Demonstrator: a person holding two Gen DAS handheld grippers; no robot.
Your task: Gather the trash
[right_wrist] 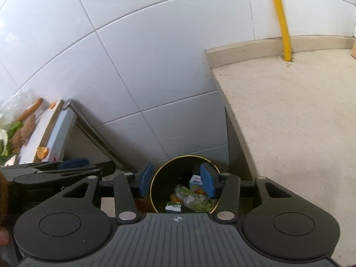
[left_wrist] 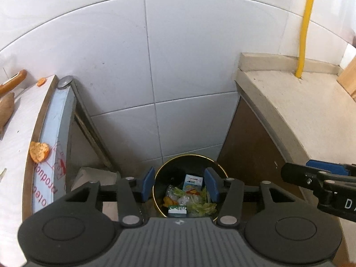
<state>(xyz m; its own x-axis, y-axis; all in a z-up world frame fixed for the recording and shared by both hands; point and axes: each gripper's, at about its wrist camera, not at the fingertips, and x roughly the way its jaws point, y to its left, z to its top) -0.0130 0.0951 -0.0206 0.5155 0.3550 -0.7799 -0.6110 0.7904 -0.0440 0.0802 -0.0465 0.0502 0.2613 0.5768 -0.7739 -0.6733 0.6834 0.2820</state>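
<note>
The left gripper point(left_wrist: 180, 185) hangs right above the trash bin point(left_wrist: 159, 200), and its blue pads point(left_wrist: 148, 183) stand apart with nothing between them. The right gripper point(right_wrist: 176, 181) hangs above the same bin, and its pads are apart and hold nothing too. No earlier picture is here, so only this is told. The bin is round and dark with a shiny gold rim, and it sits on the floor, down between the white table point(left_wrist: 13, 155) and the stone counter point(left_wrist: 300, 102). Inside the bin lie a small blue and white carton point(left_wrist: 193, 182), a green and white box point(left_wrist: 177, 210), crumpled clear plastic point(left_wrist: 178, 197), green leaf bits point(left_wrist: 205, 207) and some orange bits point(left_wrist: 168, 201). The near part of the bin is hidden by the gripper bodies, so its bottom edge cannot be seen. On the table edge beside the bin lies an orange peel point(left_wrist: 39, 151), and farther back a smaller orange piece point(left_wrist: 41, 81). The brown things at the far end of the table are cut off and hard to name. Behind the bin is a white tiled wall point(left_wrist: 111, 55). A yellow pipe point(left_wrist: 306, 26) goes up from the counter, and its top is cut off.
</note>
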